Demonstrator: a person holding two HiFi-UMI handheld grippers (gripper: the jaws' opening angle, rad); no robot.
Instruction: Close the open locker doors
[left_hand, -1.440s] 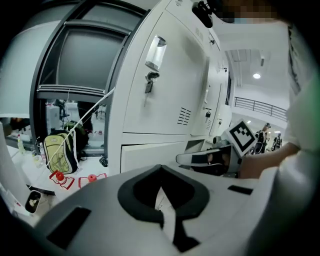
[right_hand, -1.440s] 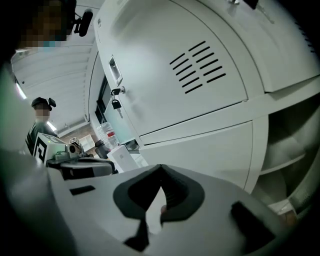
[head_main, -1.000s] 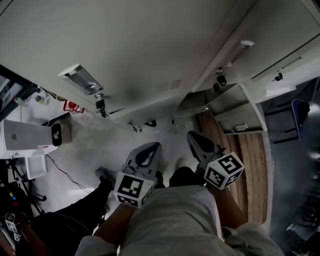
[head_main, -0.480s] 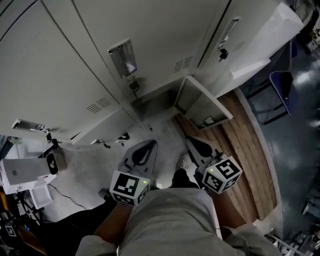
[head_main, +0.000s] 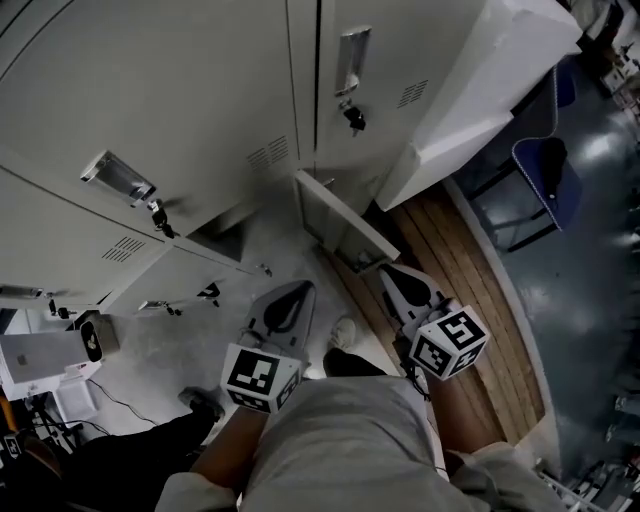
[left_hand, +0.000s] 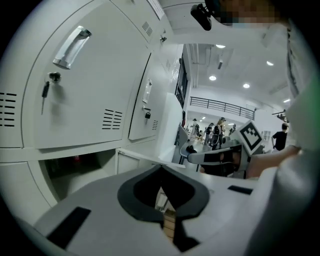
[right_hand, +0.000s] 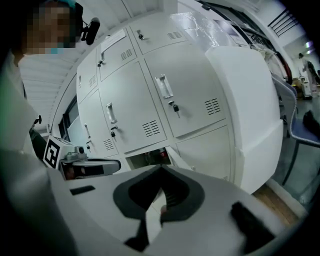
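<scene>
Looking down in the head view, a bank of white lockers fills the upper picture. Below it lies pale speckled floor, with a strip of wooden boards to the right and dark floor under a blue chair beyond. One open locker door in the bottom row stands swung out from its dark compartment, its free edge pointing toward the person. Its long axis seems to run outward along the floor, though the steep angle makes that hard to judge. Both forearms reach forward from the waist, side by side. The left gripper is aimed at the speckled floor, and the right gripper sits just beside the door's outer corner.

From the left gripper view, the jaws are pressed together with nothing between them. The lockers curve away to the left, and a bright hall with ceiling lights opens behind.

From the right gripper view, these jaws also meet at the tips and carry nothing. They point toward the open compartment low in the locker bank.
</scene>
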